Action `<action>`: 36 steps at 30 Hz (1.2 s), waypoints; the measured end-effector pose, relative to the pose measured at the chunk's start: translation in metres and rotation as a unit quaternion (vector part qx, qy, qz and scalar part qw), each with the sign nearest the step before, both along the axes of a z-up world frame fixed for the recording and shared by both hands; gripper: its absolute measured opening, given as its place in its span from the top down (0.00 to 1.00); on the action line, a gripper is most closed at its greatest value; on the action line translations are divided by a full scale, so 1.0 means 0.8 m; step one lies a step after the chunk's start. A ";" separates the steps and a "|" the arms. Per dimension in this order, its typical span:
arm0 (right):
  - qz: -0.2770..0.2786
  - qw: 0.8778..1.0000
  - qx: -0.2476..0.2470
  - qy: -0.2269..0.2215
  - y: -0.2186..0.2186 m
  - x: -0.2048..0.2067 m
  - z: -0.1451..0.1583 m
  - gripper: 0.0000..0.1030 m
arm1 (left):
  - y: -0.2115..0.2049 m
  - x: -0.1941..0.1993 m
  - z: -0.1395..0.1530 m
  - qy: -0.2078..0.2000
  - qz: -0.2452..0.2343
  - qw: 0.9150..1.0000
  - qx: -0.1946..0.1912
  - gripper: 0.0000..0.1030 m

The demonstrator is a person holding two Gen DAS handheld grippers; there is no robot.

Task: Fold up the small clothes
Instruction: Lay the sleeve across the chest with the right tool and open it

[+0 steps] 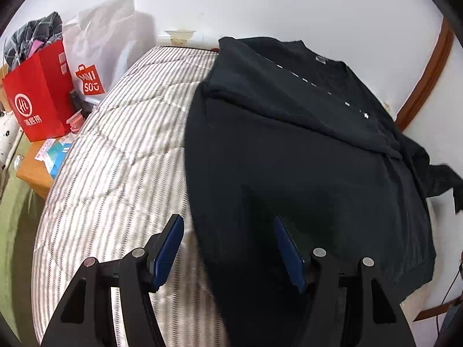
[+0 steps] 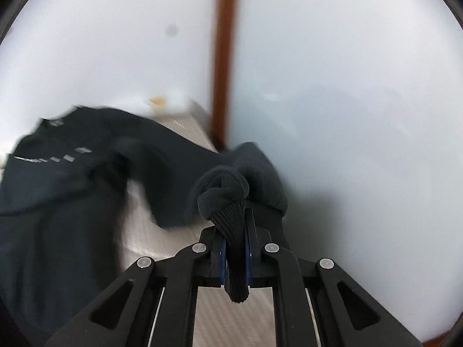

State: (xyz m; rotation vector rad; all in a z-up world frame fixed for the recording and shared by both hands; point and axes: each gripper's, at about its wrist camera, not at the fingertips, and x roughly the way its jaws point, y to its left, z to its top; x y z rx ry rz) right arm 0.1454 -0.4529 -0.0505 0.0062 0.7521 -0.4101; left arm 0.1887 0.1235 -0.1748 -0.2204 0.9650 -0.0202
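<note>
A black sweatshirt [image 1: 289, 159] lies spread on a striped mattress [image 1: 121, 150], its left sleeve folded across the chest. My left gripper [image 1: 228, 218] hovers open over the sweatshirt's near left edge, one blue pad over the mattress and the other over the cloth, with nothing pinched. In the right wrist view the sweatshirt's body [image 2: 58, 196] lies at the left and its other sleeve [image 2: 249, 173] is lifted off the mattress [image 2: 173, 231]. My right gripper [image 2: 235, 231] is shut on that sleeve's ribbed cuff [image 2: 235, 263], which hangs down between the pads.
A red paper bag [image 1: 40, 101] and a white shopping bag [image 1: 98, 52] stand left of the mattress by a wooden bedside table [image 1: 31, 170]. White wall with a brown wooden trim [image 1: 428, 78] runs close behind and to the right; the brown wooden trim [image 2: 224, 57] stands just beyond the raised sleeve.
</note>
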 end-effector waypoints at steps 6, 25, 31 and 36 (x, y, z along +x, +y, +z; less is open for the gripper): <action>0.108 0.993 -0.001 -0.039 0.148 0.073 0.068 0.91 | 0.035 0.005 0.008 -0.001 0.002 1.000 0.018 0.40; 0.297 0.953 0.056 0.023 0.466 0.248 -0.001 0.87 | 0.088 0.019 -0.011 -0.005 0.003 1.000 -0.012 0.40; 0.310 0.947 0.052 0.061 0.485 0.266 -0.046 0.69 | 0.072 0.026 -0.011 0.002 -0.006 1.000 -0.021 0.40; 0.298 0.950 0.042 0.084 0.463 0.252 -0.074 0.29 | 0.050 0.031 0.003 -0.003 -0.020 1.000 -0.020 0.40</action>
